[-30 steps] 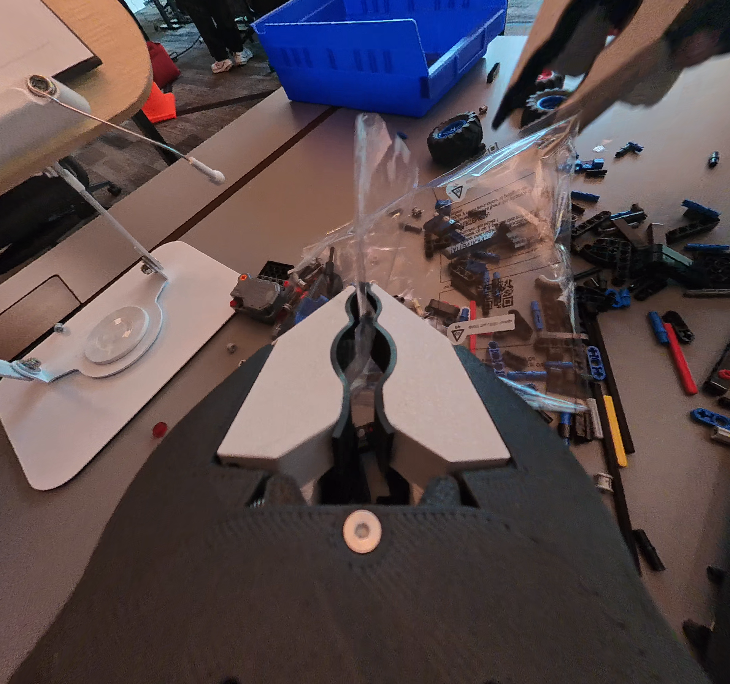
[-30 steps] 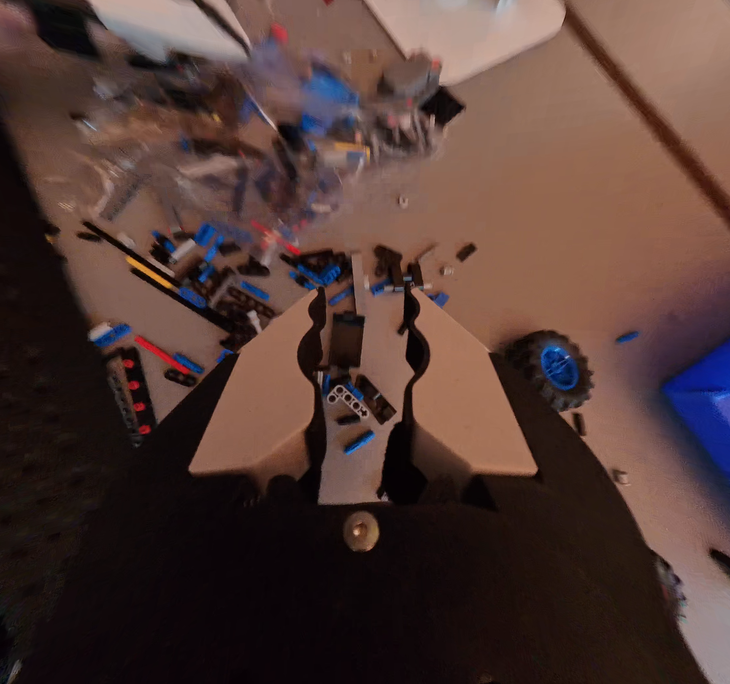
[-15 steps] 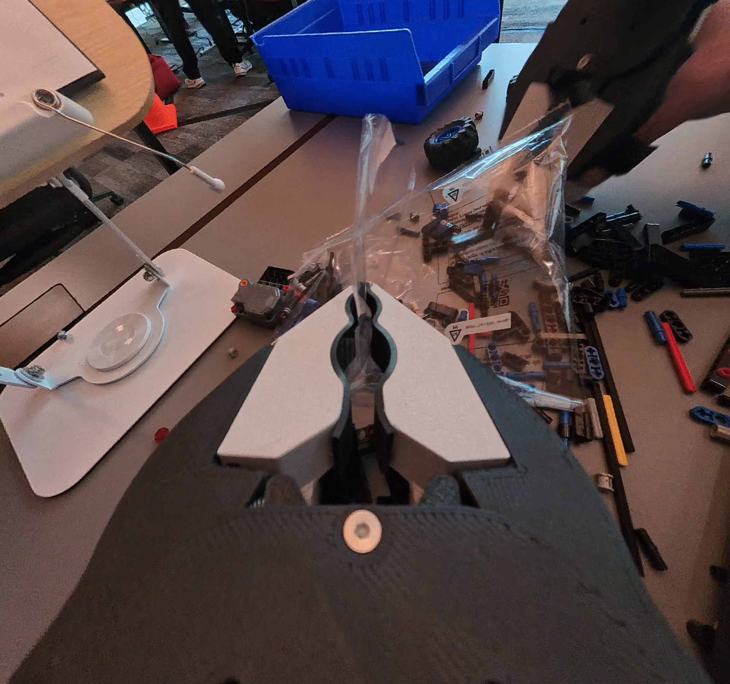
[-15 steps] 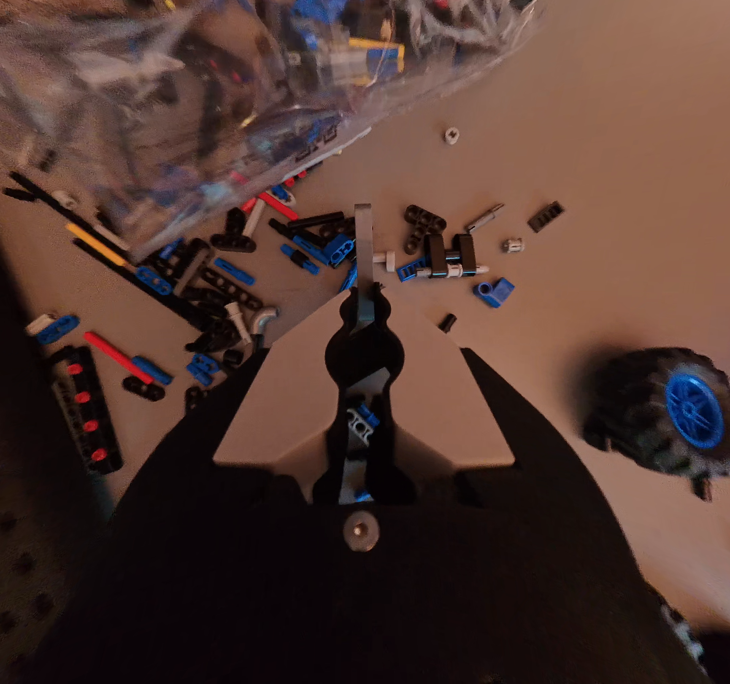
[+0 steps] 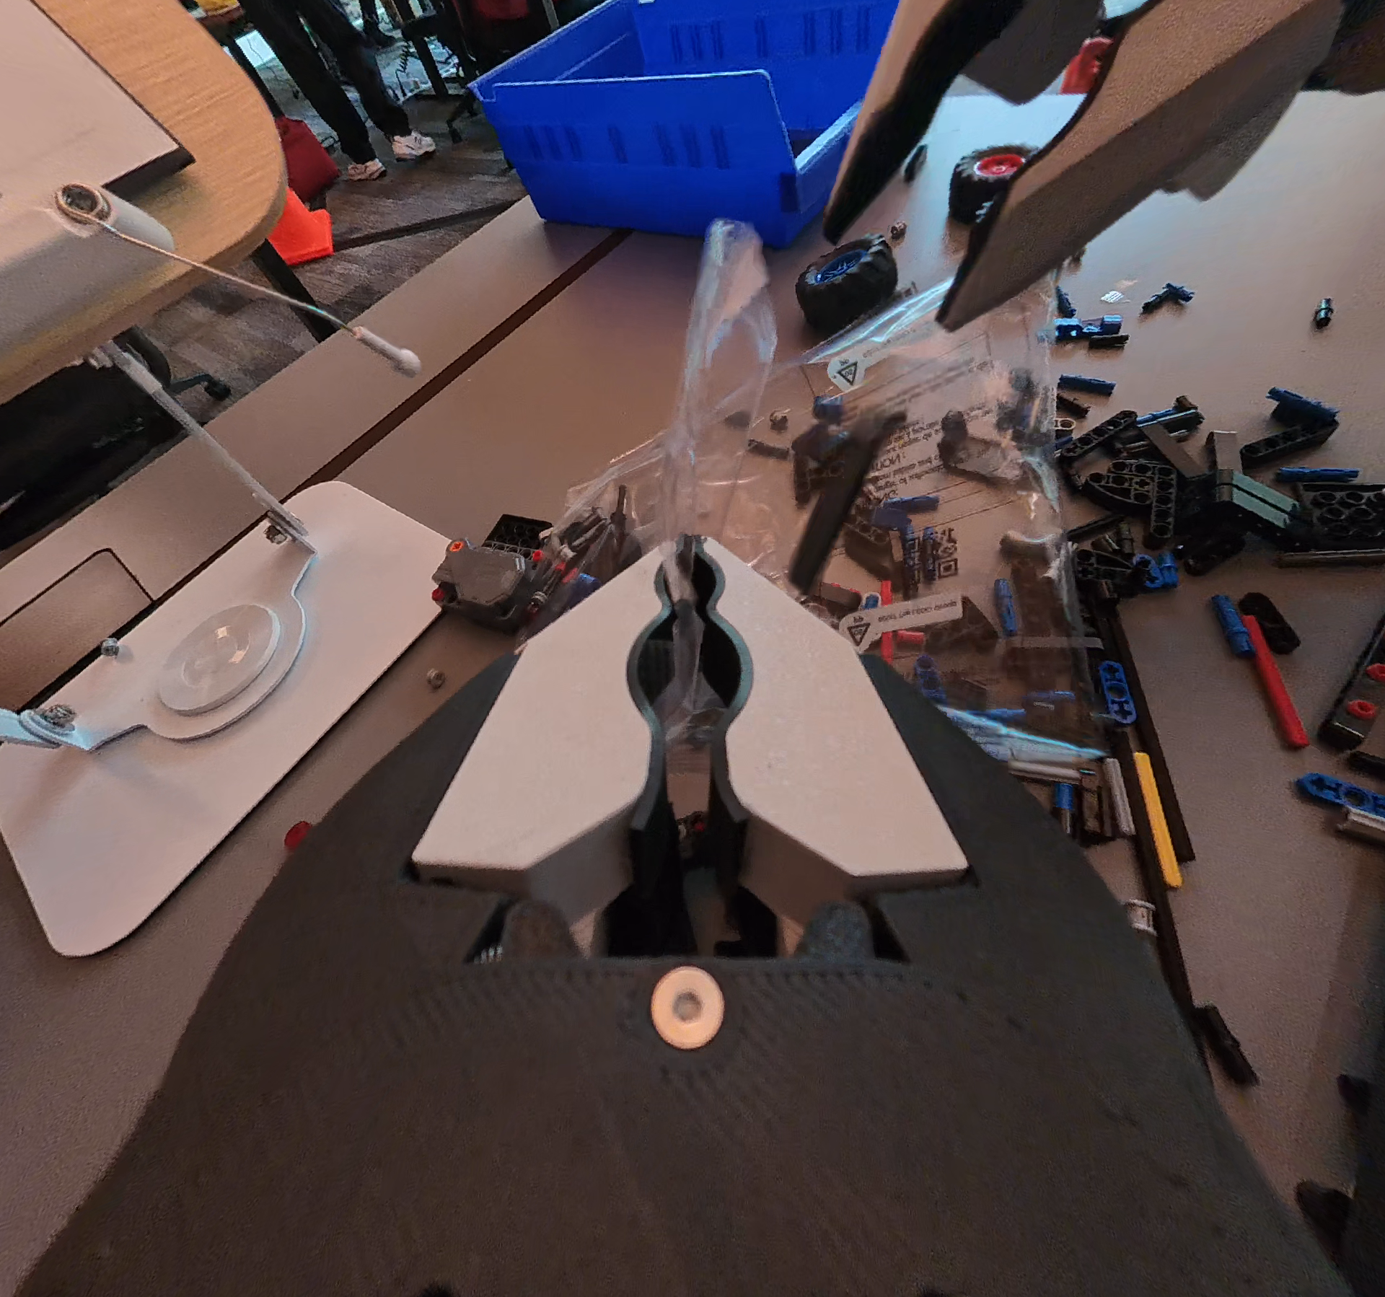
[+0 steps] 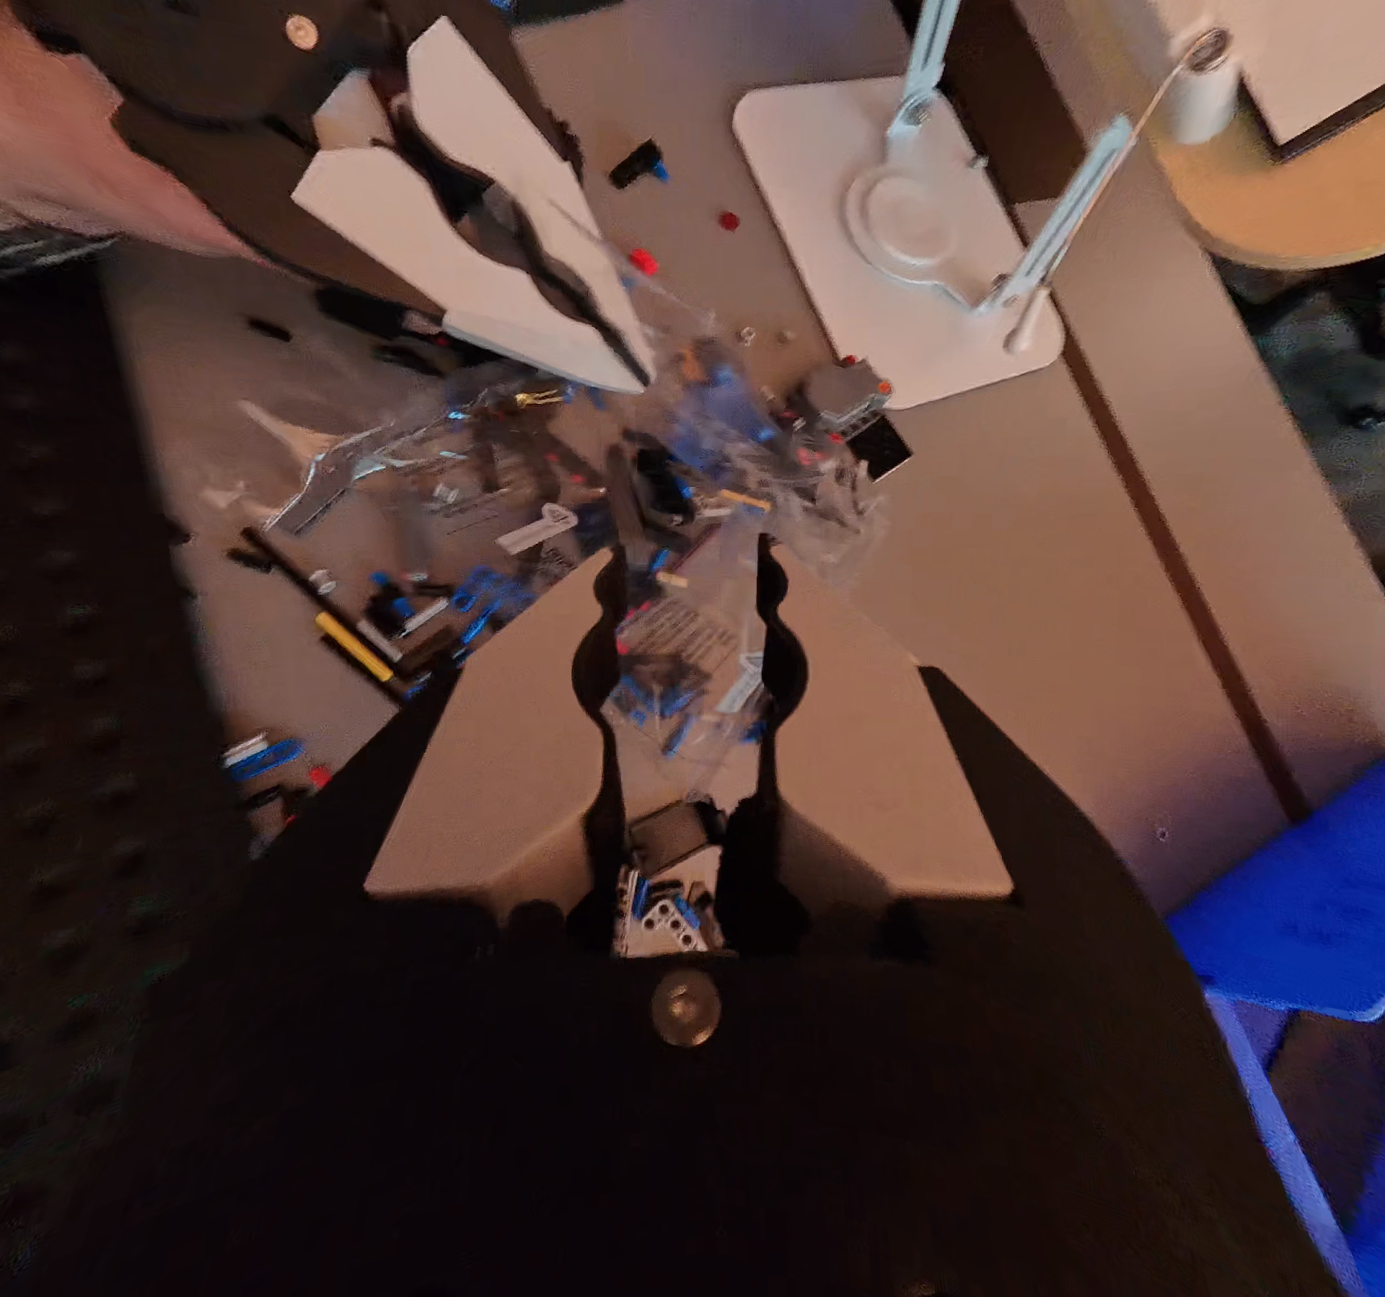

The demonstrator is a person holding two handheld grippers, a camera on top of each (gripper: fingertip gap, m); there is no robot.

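Clear plastic bag [image 5: 922, 511] of building-toy parts lies on worktop [image 5: 487, 392]; my left hand-held gripper [image 5: 688, 549] is pinched closed on its raised edge. Right hand-held gripper [image 6: 686, 549] hovers above, jaws apart, empty. Loose parts [image 5: 1199, 481] alongside; blue bin [image 5: 644, 144] beyond.

blue bin [image 5: 674, 114], clear bag [image 5: 922, 481], white fingers [image 5: 569, 721]

Right wrist view is motion-blurred: contents of the clear bag [image 6: 599, 481] at centre are indistinct, and the blue bin [image 6: 1296, 909] is cropped at the right edge.
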